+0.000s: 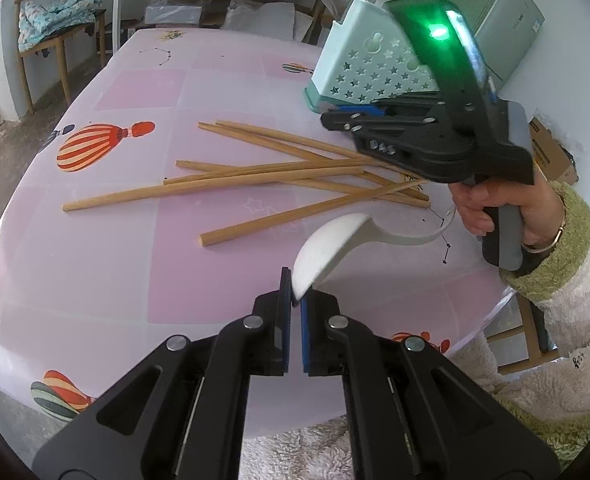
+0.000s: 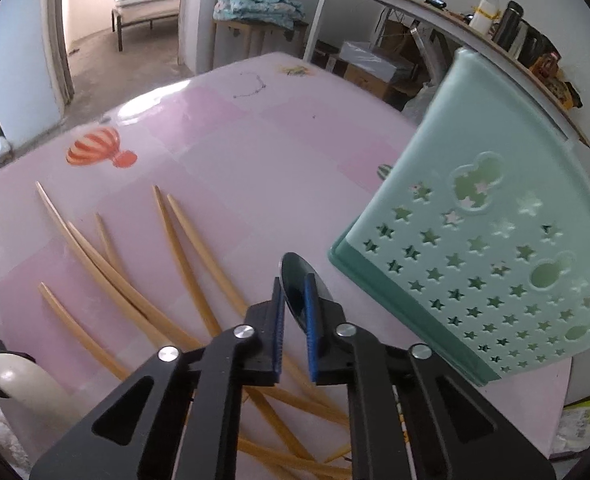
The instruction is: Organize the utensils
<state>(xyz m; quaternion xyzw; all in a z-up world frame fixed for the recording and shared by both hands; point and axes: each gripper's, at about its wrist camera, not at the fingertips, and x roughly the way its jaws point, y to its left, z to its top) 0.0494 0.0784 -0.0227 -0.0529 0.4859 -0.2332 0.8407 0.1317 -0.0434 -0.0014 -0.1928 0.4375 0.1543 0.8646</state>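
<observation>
My left gripper (image 1: 295, 290) is at the bottom of the left wrist view, shut on the bowl rim of a white spoon (image 1: 335, 246) that it holds just above the pink tablecloth (image 1: 115, 240). Several wooden chopsticks (image 1: 255, 176) lie crossed behind the spoon. My right gripper (image 2: 294, 294) is shut on a dark spoon (image 2: 295, 272), whose bowl sticks up between the blue pads. A mint-green holder with star cut-outs (image 2: 475, 260) stands tilted just right of that gripper. From the left wrist view the right gripper (image 1: 335, 120) hovers in front of the holder (image 1: 367, 64).
A hand in a fleece sleeve (image 1: 555, 240) holds the right gripper's handle. A chair with a blue blanket (image 1: 55, 16) stands beyond the table's far left. A grey box (image 1: 503, 12) and a cardboard box (image 1: 551, 152) sit at the right. The table edge runs close at the lower right.
</observation>
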